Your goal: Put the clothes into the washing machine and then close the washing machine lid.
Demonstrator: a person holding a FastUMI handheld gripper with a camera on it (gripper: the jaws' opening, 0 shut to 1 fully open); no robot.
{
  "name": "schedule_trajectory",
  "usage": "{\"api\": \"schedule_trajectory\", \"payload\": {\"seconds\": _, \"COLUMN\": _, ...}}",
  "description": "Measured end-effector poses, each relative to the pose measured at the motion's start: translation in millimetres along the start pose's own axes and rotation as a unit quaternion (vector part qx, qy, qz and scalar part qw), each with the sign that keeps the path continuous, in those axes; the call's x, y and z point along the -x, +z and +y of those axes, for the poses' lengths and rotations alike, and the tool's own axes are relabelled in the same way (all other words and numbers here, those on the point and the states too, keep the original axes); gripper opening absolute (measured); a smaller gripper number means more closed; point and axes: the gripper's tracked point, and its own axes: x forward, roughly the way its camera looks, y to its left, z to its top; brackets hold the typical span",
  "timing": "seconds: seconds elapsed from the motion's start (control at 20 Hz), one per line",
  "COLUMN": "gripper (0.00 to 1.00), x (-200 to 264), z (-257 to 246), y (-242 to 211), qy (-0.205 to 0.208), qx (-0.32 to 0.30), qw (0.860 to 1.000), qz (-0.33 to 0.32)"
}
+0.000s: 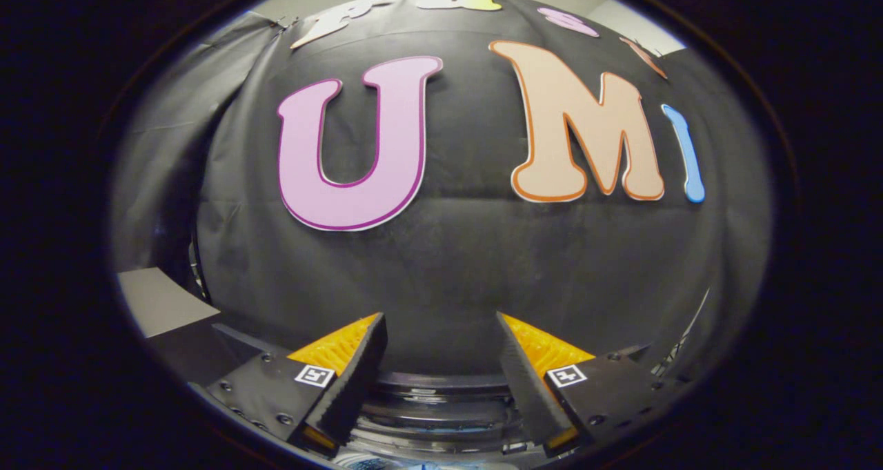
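In the gripper view, your gripper (441, 359) is held level and faces the booth's black cloth wall (448, 263). Its fingers (352, 373) are spread wide with nothing between them.

Low between and just below the fingers you can see a dark, glossy curved rim (441, 415). It is probably the top of the washing machine, but so little of it shows that you can't tell whether the lid is up or down. A scrap of something pale and bluish (386, 463) sits under the left finger. It is too small to tell whether it is clothing. To the left, beside the wall, lies a grey flat surface (162, 301).

This scene fits two stages: clothes waiting somewhere outside your sight with the drum yet to be filled, or clothes already inside and the lid down. Tilt the gripper downward so the machine's opening fills the space ahead of the fingers. Then you can tell where the cloth lies and how the lid stands. Keep the fingers apart while you look, and hold clear of the rim so a fingertip doesn't catch on it.
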Motion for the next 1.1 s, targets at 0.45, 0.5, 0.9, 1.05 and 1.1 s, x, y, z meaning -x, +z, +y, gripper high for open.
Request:
{"api": "schedule_trajectory", "payload": {"seconds": 0.45, "gripper": 0.96, "x": 94, "z": 6, "y": -28, "qy": 0.013, "qx": 0.010, "qw": 1.000, "qz": 0.024}}
{"api": "schedule_trajectory", "payload": {"seconds": 0.5, "gripper": 0.96, "x": 106, "z": 7, "y": -36, "qy": 0.015, "qx": 0.011, "qw": 0.999, "qz": 0.029}}
{"api": "schedule_trajectory", "payload": {"seconds": 0.9, "gripper": 0.98, "x": 183, "z": -8, "y": -72, "qy": 0.004, "qx": 0.006, "qw": 1.000, "qz": 0.022}}
{"api": "schedule_trajectory", "payload": {"seconds": 1.05, "gripper": 0.98, "x": 205, "z": -13, "y": -86, "qy": 0.009, "qx": -0.015, "qw": 1.000, "qz": 0.016}}
{"api": "schedule_trajectory", "payload": {"seconds": 1.1, "gripper": 0.98, "x": 211, "z": -17, "y": -92, "qy": 0.009, "qx": -0.021, "qw": 1.000, "qz": 0.015}}
